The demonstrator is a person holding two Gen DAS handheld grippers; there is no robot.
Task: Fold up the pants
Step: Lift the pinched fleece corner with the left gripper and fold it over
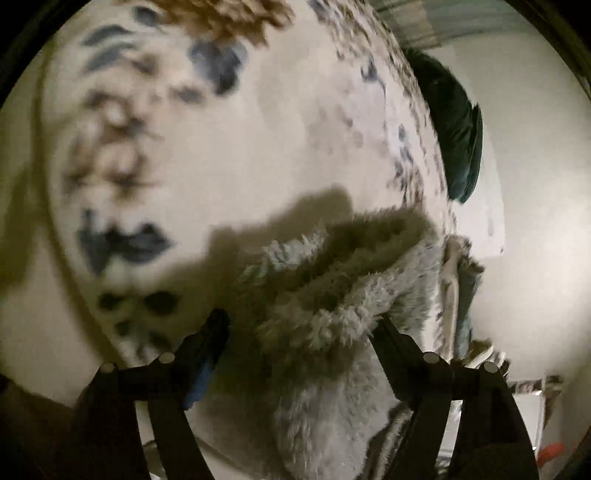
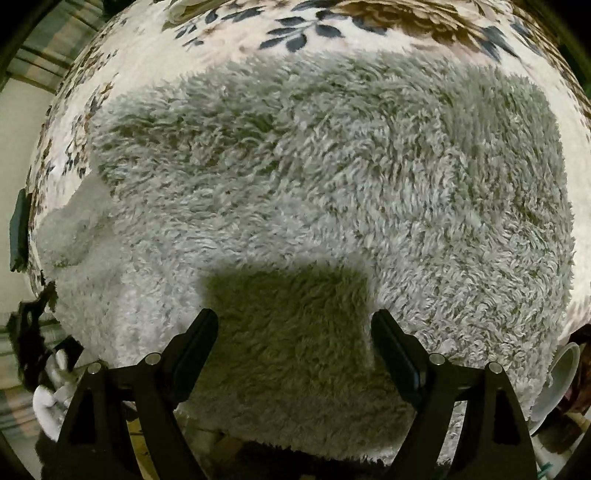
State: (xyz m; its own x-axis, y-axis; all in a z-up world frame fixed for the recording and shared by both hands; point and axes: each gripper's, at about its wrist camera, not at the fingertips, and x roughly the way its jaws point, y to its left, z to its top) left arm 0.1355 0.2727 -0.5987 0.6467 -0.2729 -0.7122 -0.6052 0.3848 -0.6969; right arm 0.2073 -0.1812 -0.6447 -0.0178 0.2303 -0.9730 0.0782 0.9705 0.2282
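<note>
Floral bedspread (image 2: 280, 33) — cream ground with blue leaves and brown blooms — covers a bed and carries the work; pale wall beyond its edge.

Item: pants (image 2: 314, 177), grey shaggy fleece. Lying broad and fairly flat across the bedspread in the right wrist view, reaching from the near edge almost to the far print. In the left wrist view one end (image 1: 332, 280) is bunched and raised at the bed's edge.

Left tool (image 1: 299, 325): jaws apart, with the raised fleece lying between them; the pads do not appear to press it.

Right tool (image 2: 295, 325): jaws apart, poised steeply above the fleece near the bed's near edge, holding nothing.

Progress, as judged: the garment looks laid out, possibly already doubled once — layers cannot be counted. Further folds and squaring probably remain.

Obscured: waistband and leg hems not identifiable in the pile. Left view is motion-blurred. Dark green object (image 1: 458, 129) past the bed's edge, unidentified. White cup-like item (image 2: 561, 373) at the right rim, cut off.
</note>
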